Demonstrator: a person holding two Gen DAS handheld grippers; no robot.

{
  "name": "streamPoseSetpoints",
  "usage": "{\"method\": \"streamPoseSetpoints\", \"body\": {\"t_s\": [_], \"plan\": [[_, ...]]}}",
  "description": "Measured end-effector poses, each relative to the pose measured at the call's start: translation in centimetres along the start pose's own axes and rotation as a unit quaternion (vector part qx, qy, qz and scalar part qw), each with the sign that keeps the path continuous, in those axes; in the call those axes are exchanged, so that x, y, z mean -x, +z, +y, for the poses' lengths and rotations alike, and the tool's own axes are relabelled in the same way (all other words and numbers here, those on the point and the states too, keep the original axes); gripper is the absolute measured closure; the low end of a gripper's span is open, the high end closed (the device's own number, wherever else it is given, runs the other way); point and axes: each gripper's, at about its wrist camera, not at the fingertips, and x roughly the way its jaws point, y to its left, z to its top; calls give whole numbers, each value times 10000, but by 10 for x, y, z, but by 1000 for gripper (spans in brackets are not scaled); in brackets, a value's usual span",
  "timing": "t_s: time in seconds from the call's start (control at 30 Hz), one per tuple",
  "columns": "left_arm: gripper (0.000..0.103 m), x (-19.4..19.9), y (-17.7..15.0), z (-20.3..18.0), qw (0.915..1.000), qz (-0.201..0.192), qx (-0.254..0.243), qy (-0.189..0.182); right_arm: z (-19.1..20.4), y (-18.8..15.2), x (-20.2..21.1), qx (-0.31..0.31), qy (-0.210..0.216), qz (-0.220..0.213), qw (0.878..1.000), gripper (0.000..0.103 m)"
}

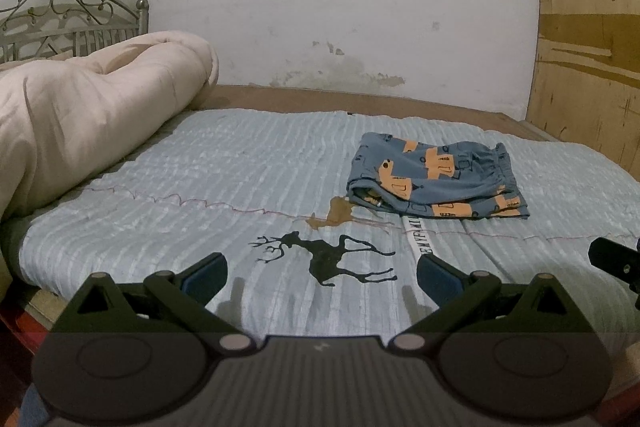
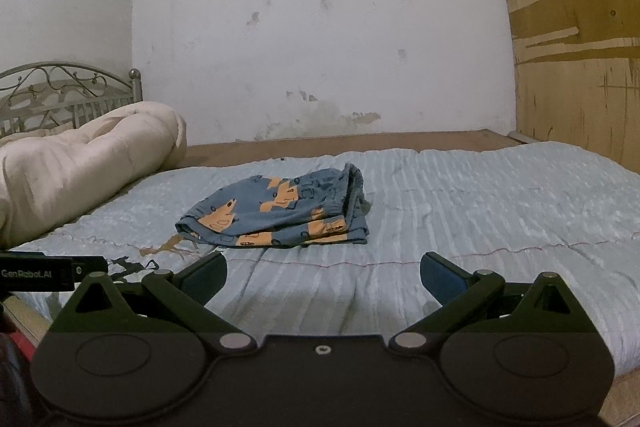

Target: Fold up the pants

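Both grippers hover empty over the bed edge, pants already in a folded bundle.

Your left gripper (image 1: 320, 267) and right gripper (image 2: 322, 271) have fingers spread wide, holding nothing. Pants (image 2: 280, 215) lie mid-bed on the pale blue quilt (image 2: 480, 207), well ahead of both, w/ waistband at the right end. Fabric looks thin, soft, light; prob. floppy, so layers may slip. Pinch all layers at the folded edge or waistband. No containers in view.

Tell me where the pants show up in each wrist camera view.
Left wrist: pants right of centre, beyond the open left gripper.
Right wrist: pants left of centre, beyond the open right gripper.
Shared landmark: rolled quilt at left.
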Motion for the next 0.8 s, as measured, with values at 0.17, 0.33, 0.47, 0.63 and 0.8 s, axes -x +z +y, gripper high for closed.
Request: {"method": "streamPoseSetpoints", "body": {"t_s": [0.17,0.33,0.47,0.63,0.8], "plan": [[0,0,-1,0,10000,-7,7,-8,0,0,0,1,3,1,10000,1],[0,0,-1,1,10000,-4,10,-9,0,0,0,1,-2,3,10000,1],[0,1,-2,1,10000,8,26,-7,0,0,0,0,0,0,10000,1],[0,1,-3,2,10000,10,23,-5,0,0,0,-1,4,2,10000,1],[0,1,-3,1,10000,15,27,-4,0,-1,0,7,2,15,10000,1]]}}
